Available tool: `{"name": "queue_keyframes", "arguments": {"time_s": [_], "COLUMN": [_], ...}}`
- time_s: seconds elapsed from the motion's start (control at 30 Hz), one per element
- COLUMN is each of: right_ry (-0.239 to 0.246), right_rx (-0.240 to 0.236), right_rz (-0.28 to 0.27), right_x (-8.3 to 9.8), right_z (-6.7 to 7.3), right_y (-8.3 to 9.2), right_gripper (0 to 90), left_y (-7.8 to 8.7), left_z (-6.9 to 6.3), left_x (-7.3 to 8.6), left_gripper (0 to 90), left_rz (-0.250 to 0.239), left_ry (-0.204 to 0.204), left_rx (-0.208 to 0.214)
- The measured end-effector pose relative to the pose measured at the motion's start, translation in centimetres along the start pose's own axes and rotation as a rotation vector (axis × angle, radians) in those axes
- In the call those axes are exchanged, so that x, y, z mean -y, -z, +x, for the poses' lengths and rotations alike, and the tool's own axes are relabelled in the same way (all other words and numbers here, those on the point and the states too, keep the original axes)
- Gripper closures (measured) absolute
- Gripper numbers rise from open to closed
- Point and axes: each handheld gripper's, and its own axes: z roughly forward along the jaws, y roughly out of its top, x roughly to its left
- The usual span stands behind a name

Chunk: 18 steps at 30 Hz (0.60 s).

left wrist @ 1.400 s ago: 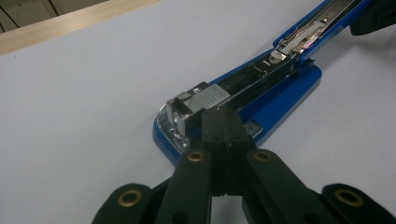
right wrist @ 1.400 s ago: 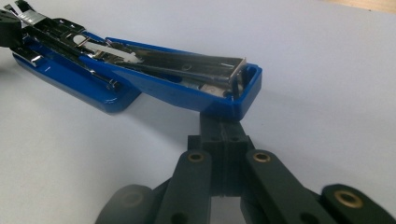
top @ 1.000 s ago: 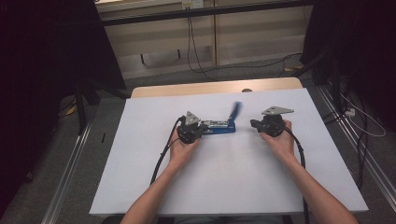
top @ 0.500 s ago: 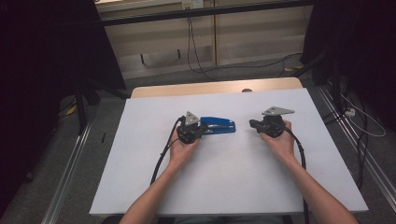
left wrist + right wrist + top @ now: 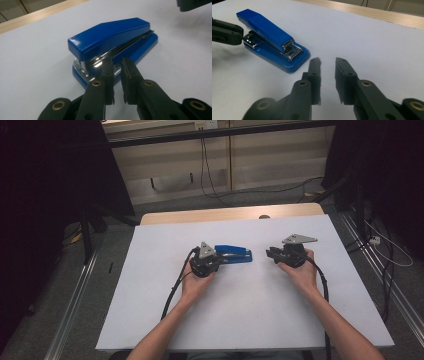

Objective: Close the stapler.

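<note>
While both hands rest on the white table, the scene reads:
Stapler: blue stapler lies flat mid-table, between the grippers.
Left gripper: left gripper sits at the stapler's hinge end, jaws just parting, narrow gap, gripping nothing.
Right gripper: right gripper sits apart from the stapler's front end, jaws just opening, empty.

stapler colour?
Blue stapler with chrome metal inside; clearest in the left gripper view.
</note>
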Motion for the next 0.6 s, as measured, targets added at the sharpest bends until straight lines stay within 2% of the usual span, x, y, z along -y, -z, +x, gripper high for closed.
{"name": "queue_keyframes", "arguments": {"time_s": [0.1,0.2,0.27,0.33,0.4,0.53,0.6], "right_ry": [-0.004,-0.018,-0.029,-0.024,-0.029,-0.036,-0.041], "right_rx": [-0.004,-0.001,0.003,0.000,0.002,0.008,0.030], "right_rz": [0.003,0.001,-0.002,-0.003,-0.009,-0.028,-0.042], "right_x": [0.1,0.1,0.1,0.1,0.1,0.0,-0.1], "right_z": [0.2,0.2,0.2,0.2,0.1,0.2,0.4], "right_y": [0.1,0.2,0.3,0.3,0.4,0.5,0.5], "right_gripper": [64.5,55.3,47.8,40.6,32.8,19.7,10.3], "left_y": [0.2,0.7,1.0,1.2,1.5,1.9,2.1], "left_z": [0.2,0.4,0.5,0.5,0.6,0.9,1.2], "left_x": [0.0,0.1,0.1,0.0,-0.1,-0.3,-0.2], "left_gripper": [75.8,67.7,58.9,53.3,43.2,28.2,21.0], "left_rz": [-0.003,-0.020,-0.061,-0.068,-0.078,-0.089,-0.078], "left_ry": [0.018,0.036,0.048,0.038,0.045,0.064,0.076], "left_rx": [0.004,-0.008,-0.002,-0.031,-0.047,-0.065,-0.056]}}
